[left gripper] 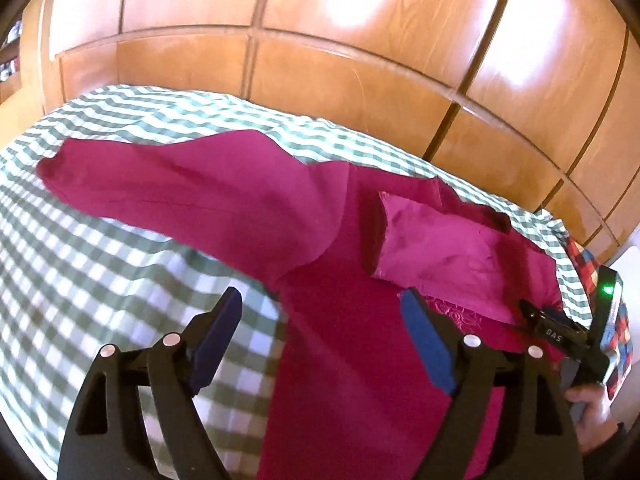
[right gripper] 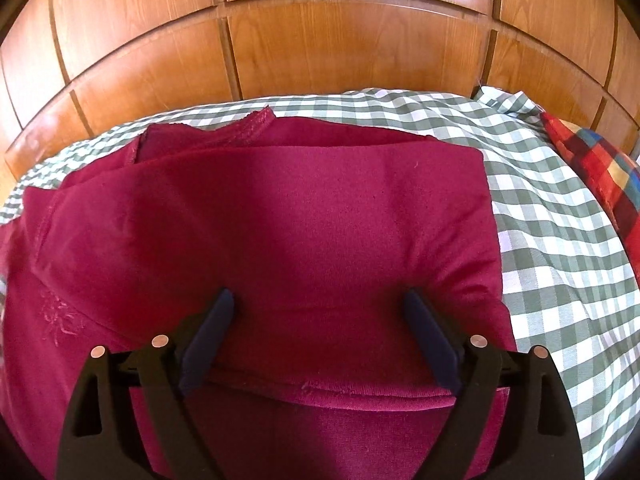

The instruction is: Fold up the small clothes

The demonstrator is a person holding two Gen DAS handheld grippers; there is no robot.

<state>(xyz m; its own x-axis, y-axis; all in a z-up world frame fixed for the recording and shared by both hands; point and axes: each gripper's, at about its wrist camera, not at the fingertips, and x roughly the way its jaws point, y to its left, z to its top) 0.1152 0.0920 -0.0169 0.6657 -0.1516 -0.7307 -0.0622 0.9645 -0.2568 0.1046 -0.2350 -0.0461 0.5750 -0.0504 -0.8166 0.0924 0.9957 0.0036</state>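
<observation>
The letters "DAS" stand in white on the black body of the right gripper (left gripper: 560, 334), seen at the right edge of the left wrist view; nothing else is readable.

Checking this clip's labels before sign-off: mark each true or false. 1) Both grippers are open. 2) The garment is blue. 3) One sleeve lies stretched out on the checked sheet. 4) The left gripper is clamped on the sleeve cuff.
1) True: the left gripper and right gripper both have their jaws apart.
2) False: the garment is magenta.
3) True: the sleeve extends across the checked sheet.
4) False: the left gripper holds nothing; the cuff lies far from it.
</observation>
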